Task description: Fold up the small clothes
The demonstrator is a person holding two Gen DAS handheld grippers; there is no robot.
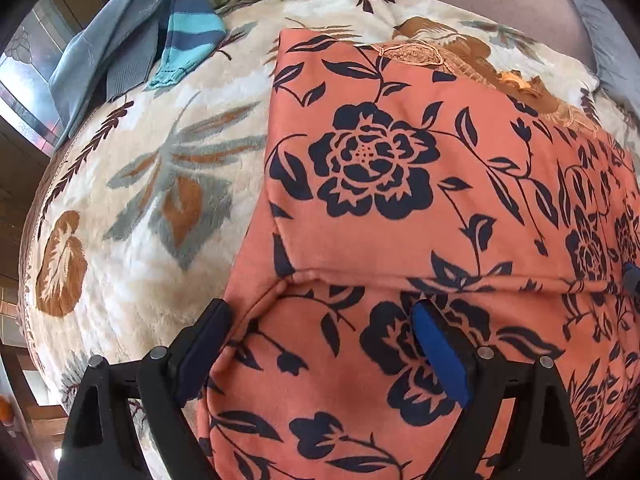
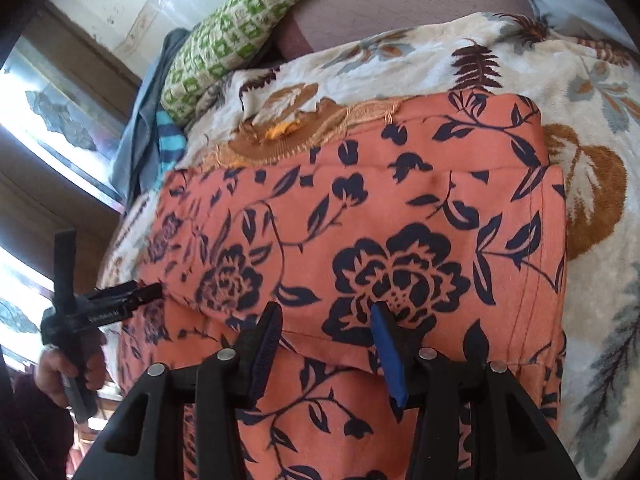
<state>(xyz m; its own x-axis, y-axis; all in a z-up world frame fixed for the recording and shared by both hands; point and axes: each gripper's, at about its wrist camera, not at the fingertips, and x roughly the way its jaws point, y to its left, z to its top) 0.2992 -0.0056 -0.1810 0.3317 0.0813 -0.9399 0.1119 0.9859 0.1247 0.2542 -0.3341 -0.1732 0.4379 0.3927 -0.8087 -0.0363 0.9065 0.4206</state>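
Note:
An orange garment with a dark blue flower print point(image 1: 400, 208) lies folded on a cream leaf-patterned blanket point(image 1: 132, 200). A folded edge runs across it near my fingers. My left gripper point(image 1: 320, 312) is open, jaws wide apart, over the garment's left corner. My right gripper point(image 2: 324, 312) is open above the garment point(image 2: 360, 240) near its folded edge. The left gripper also shows in the right wrist view point(image 2: 148, 290) at the garment's left side. A tip of the right gripper point(image 1: 632, 276) shows at the left view's right edge.
A blue garment point(image 1: 104, 48) and a turquoise striped garment point(image 1: 192, 28) lie at the blanket's far left. A green checked pillow point(image 2: 236, 36) lies at the back. An orange knit cloth point(image 2: 304, 128) peeks from under the garment's far edge. A window point(image 2: 60, 120) is at left.

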